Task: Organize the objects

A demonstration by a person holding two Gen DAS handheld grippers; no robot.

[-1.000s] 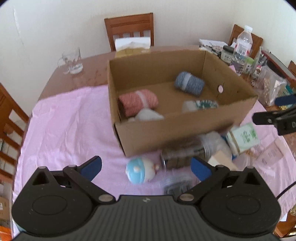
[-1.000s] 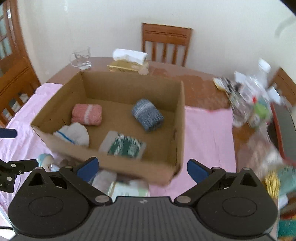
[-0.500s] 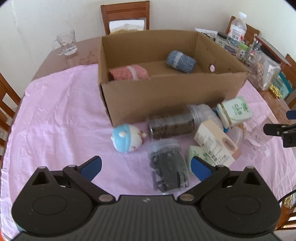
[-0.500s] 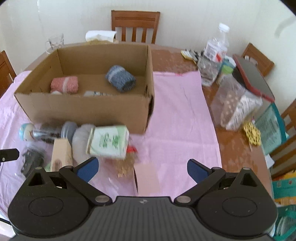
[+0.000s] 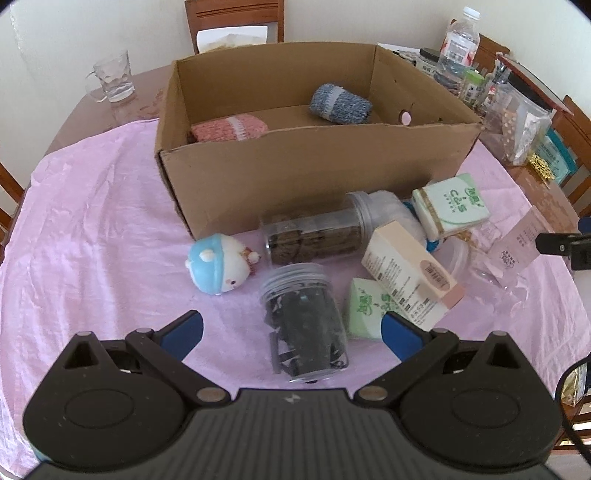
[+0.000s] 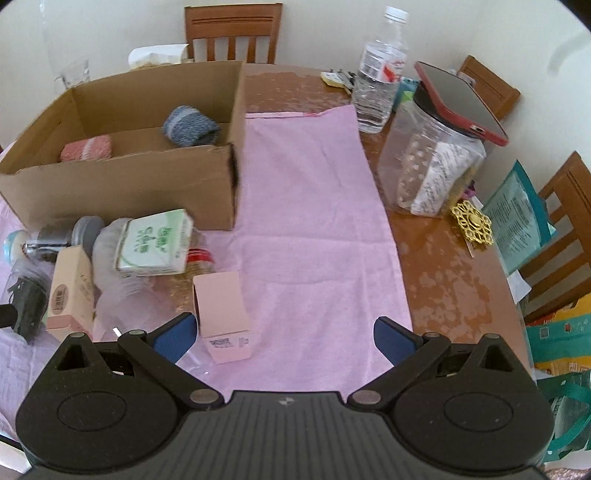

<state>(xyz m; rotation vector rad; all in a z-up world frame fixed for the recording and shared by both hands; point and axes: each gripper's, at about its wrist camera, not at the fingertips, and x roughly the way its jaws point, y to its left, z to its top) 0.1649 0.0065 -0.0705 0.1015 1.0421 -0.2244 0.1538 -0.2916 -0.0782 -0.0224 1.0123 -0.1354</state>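
A cardboard box (image 5: 317, 162) stands on the pink cloth with a pink yarn roll (image 5: 229, 127) and a blue-grey yarn roll (image 5: 340, 103) inside. In front of it lie a blue-capped toy (image 5: 218, 264), a jar of dark items (image 5: 303, 328), a long clear jar (image 5: 314, 236), a cream carton (image 5: 410, 273) and green packs (image 5: 450, 205). My left gripper (image 5: 291, 330) is open and empty, low over the dark jar. My right gripper (image 6: 282, 338) is open and empty, beside a small pink box (image 6: 221, 314); it also shows at the left wrist view's right edge (image 5: 565, 245).
A glass mug (image 5: 110, 75) sits at the back left. A water bottle (image 6: 376, 81), a clear tub (image 6: 428, 162) with a red phone (image 6: 461, 101) on it, and papers crowd the table's right side. Wooden chairs (image 6: 232, 33) surround the table.
Both grippers have pulled back and lowered away from the box. The loose objects in front of the box have come fully into view. Both stay open and empty.
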